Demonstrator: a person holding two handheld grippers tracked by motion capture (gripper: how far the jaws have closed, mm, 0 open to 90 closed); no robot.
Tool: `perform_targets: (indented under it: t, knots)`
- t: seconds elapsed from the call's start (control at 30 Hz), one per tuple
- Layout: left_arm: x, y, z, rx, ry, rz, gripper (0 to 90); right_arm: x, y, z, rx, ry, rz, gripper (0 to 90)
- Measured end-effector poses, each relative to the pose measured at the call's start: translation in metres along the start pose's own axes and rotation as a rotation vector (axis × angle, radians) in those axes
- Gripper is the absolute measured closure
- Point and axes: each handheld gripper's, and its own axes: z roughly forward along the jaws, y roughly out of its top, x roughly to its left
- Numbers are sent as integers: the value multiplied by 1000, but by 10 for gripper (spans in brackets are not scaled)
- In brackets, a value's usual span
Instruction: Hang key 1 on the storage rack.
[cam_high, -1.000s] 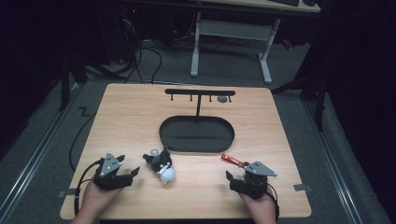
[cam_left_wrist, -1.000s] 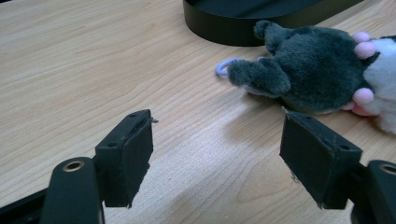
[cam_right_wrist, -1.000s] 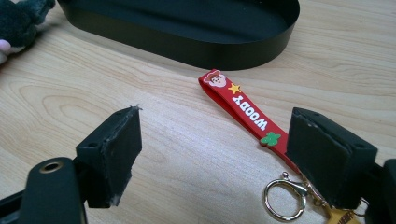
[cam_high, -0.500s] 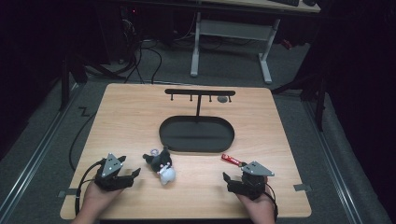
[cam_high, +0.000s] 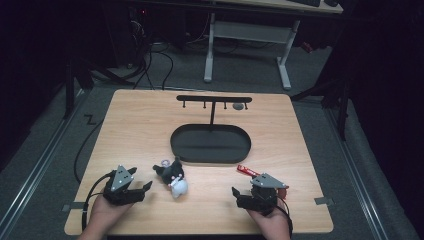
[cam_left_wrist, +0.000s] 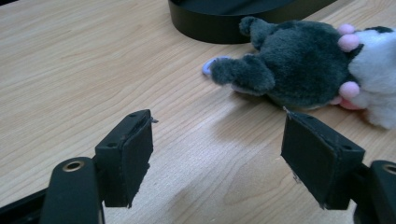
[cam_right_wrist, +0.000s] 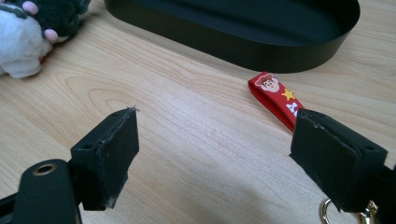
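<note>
A small black and white plush toy (cam_high: 174, 179) lies on the wooden table (cam_high: 140, 125), in front of a black oval tray (cam_high: 172, 142). My left gripper (cam_high: 141, 179) rests at the front left. It is open and empty, with the plush (cam_left_wrist: 299, 70) just beyond its right jaw. A red printed strap (cam_high: 247, 171) lies right of the plush. My right gripper (cam_high: 246, 192) sits at the front right, open and empty. The strap (cam_right_wrist: 275, 95) runs beside its right jaw, and a gold ring (cam_right_wrist: 327, 212) shows at the bottom.
A black T-shaped stand with small hooks (cam_high: 214, 99) rises behind the tray, and a small grey thing (cam_high: 239, 106) hangs from it. A lavender ring (cam_left_wrist: 212, 65) pokes out beside the plush. Desk legs and cables stand on the floor beyond the table.
</note>
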Motion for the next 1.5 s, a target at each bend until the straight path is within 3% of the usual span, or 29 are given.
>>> perform_targets:
  t: [0.13, 0.33, 0.67, 0.83, 1.1, 1.5]
  knots:
    - [-2, 0, 0, -6, -3, 11, 249, 0, 3, 1, 28, 28, 8, 156]
    - [-2, 1, 0, -13, -10, 15, 248, -1, 6, 6, 73, 24, 3, 156]
    - [0, 3, -1, -35, -18, 15, 235, 10, 21, 9, 172, -13, -42, 155]
    - [-2, 5, -3, -36, -27, 26, 231, 8, 26, 9, 194, -13, -20, 156]
    - [-1, 3, -1, -31, -26, 23, 227, 6, 29, 11, 225, -6, -25, 157]
    - [2, 3, -3, -39, -26, 17, 228, 5, 28, 18, 336, 3, -73, 161]
